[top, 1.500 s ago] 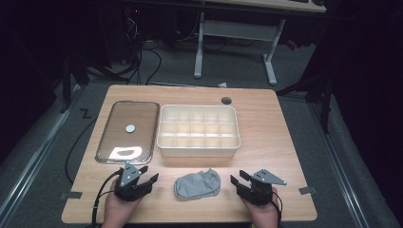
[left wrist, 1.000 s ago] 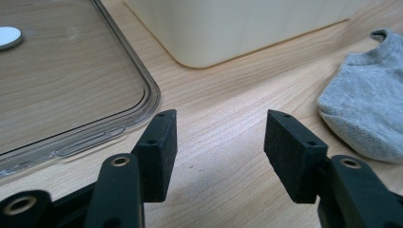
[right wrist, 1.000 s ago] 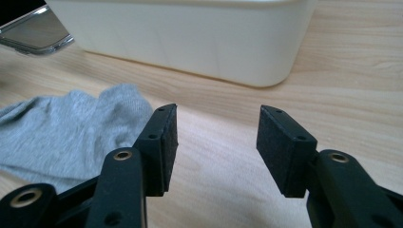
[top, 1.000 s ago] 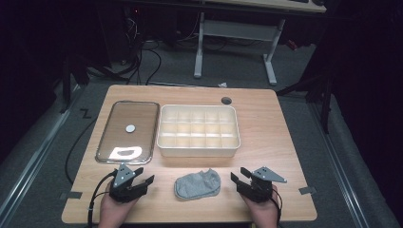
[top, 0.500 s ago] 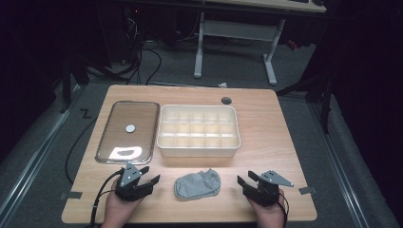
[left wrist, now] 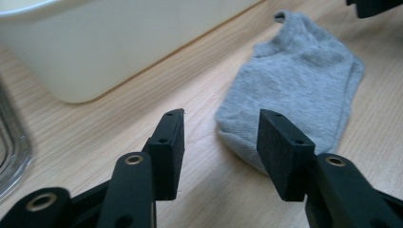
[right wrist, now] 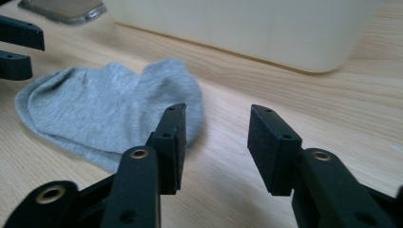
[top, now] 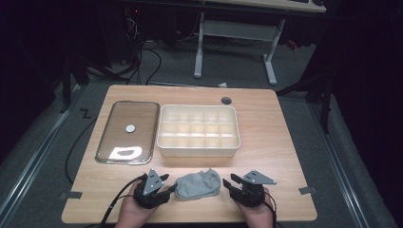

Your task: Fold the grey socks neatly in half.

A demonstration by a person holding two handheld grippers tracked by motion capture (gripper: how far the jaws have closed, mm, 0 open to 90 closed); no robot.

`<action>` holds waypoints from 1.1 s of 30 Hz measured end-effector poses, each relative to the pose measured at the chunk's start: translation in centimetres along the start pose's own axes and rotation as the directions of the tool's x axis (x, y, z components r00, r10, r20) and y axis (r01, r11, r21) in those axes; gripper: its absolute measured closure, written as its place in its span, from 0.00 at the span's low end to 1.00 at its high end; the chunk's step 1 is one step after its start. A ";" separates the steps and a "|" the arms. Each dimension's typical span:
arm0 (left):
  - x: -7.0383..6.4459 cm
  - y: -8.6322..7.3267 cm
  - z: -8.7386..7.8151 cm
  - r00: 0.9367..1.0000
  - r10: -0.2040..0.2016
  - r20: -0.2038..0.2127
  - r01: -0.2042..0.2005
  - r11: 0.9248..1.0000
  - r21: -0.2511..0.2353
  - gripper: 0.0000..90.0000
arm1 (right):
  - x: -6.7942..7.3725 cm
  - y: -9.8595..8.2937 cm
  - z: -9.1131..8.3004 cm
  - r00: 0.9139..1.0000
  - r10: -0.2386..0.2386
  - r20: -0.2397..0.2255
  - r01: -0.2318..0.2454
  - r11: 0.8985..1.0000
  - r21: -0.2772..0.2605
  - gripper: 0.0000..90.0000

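A wooden table (top: pixel 266 118) is seen in a dark room, with grey floor, cables and a white desk frame beyond its far edge. A cream divided tray (top: pixel 198 130) is set near the middle of the surface, and a glass lid (top: pixel 127 131) with a small white knob lies just beside it toward the left edge.

A grey sock (top: pixel 198 183) lies flat near the front edge, between the two grippers. The left gripper (top: pixel 164 184) is held just at the sock's left end, jaws spread and empty; in the left gripper view the sock (left wrist: pixel 294 90) is seen just ahead of the right-hand jaw, apparently not clamped. The right gripper (top: pixel 231 183) is kept a little apart from the sock's right end, also spread wide with nothing between the jaws; in the right gripper view the sock (right wrist: pixel 109 109) is seen ahead and to the left.

Compared with half a second before, the right gripper has been drawn slightly back toward the sock, while the left gripper, sock, tray and lid are unchanged in place.
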State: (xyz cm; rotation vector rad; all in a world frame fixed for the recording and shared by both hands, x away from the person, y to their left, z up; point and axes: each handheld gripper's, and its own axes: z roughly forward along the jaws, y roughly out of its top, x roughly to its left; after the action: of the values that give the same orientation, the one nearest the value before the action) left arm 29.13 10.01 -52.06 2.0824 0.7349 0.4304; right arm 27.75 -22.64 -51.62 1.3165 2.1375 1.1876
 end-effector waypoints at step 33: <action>-1.6 -0.3 1.1 0.997 0.083 0.008 -0.083 0.993 0.089 0.64 | 3.1 -0.3 2.1 0.998 0.011 -0.065 -0.001 0.989 0.146 0.92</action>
State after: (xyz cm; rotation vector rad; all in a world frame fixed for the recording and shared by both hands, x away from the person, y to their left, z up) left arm 28.45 8.41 -52.97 2.2028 0.6770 0.4460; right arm 27.46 -19.09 -52.75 1.3627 2.3078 1.1088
